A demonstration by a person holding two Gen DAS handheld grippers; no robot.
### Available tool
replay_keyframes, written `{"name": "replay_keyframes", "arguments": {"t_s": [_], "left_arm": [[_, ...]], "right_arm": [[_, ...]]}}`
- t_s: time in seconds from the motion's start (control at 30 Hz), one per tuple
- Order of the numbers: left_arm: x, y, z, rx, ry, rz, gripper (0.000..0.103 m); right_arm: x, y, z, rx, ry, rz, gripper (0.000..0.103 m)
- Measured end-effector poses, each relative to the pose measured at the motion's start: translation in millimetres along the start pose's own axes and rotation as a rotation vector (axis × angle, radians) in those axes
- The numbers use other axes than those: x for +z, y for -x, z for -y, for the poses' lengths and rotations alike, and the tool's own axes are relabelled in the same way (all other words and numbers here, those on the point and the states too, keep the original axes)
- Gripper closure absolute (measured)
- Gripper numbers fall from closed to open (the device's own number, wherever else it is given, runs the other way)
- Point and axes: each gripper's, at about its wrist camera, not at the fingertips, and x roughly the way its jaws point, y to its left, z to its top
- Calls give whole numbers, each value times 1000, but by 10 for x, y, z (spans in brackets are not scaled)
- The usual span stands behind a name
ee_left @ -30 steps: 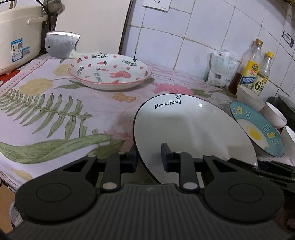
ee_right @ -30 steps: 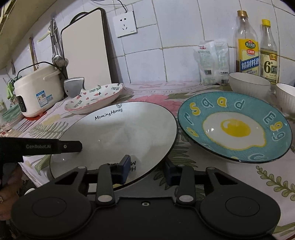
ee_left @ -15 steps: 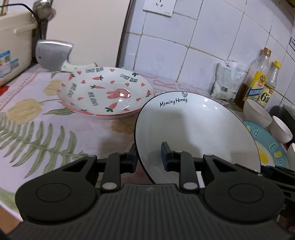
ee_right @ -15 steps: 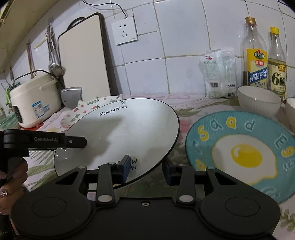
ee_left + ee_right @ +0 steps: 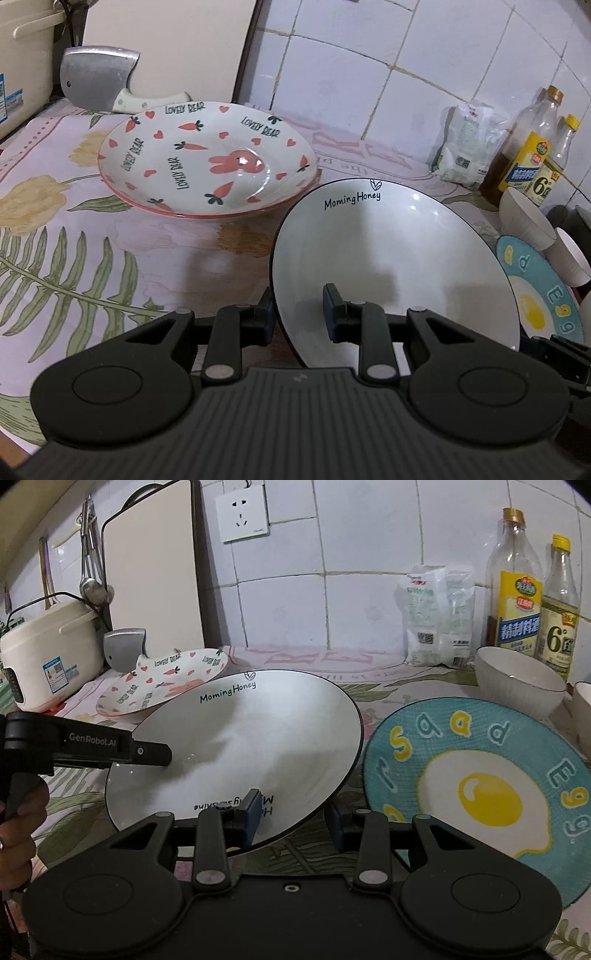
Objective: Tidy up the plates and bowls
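Fingers of both the left gripper (image 5: 297, 314) and right gripper (image 5: 293, 814) pinch the white plate's (image 5: 258, 738) rim, carrying it above the tabletop (image 5: 74, 240); the carrot plate (image 5: 207, 158), egg plate (image 5: 480, 775) and bowls (image 5: 517, 679) lie unstacked.

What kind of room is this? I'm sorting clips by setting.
Most likely a home kitchen counter: a rice cooker and a cleaver by a tiled wall, with bottles of cooking condiments.

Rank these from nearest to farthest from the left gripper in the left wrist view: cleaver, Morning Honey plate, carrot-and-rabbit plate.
1. Morning Honey plate: its rim sits between the left gripper fingers, tilted, just right of centre.
2. Carrot-and-rabbit plate: ahead and left, on the floral cloth.
3. Cleaver: far left, behind that plate, near the wall.
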Motion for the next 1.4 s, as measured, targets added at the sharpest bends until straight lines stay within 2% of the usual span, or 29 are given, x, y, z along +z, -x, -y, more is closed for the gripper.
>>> {"name": "replay_keyframes", "arguments": {"t_s": [0.33,0.43,0.5,0.57,0.6,0.63,0.7,0.8,0.97,1.23,1.4], "left_arm": [[91,-63,-2,8,0,-15,79],[61,-69,19,18,-3,-10,78],[28,-32,53,39,-19,11,72],[-2,56,107,48,-37,38,53],[-16,115,140,55,-51,57,50],[-35,193,185,71,-70,78,46],[-53,329,263,103,-109,112,40],[-77,570,391,123,-151,149,34],[-122,981,670,73,-192,188,25],[-262,1389,1332,-28,-318,228,8],[-438,1444,1721,-84,-371,230,7]], "right_arm": [[68,-55,41,0,-19,-5,60],[62,-53,-17,-35,3,-13,53],[28,-28,-75,-70,39,-10,50],[-4,67,-105,-66,58,20,40],[-14,135,-119,-63,72,44,32],[-18,224,-125,-64,84,78,30],[-19,440,-103,-62,102,136,29],[13,715,66,-35,58,159,29],[31,1137,435,-49,1,169,28],[17,1689,974,-62,-92,149,26],[-105,1825,1248,-40,-169,110,26]]}}
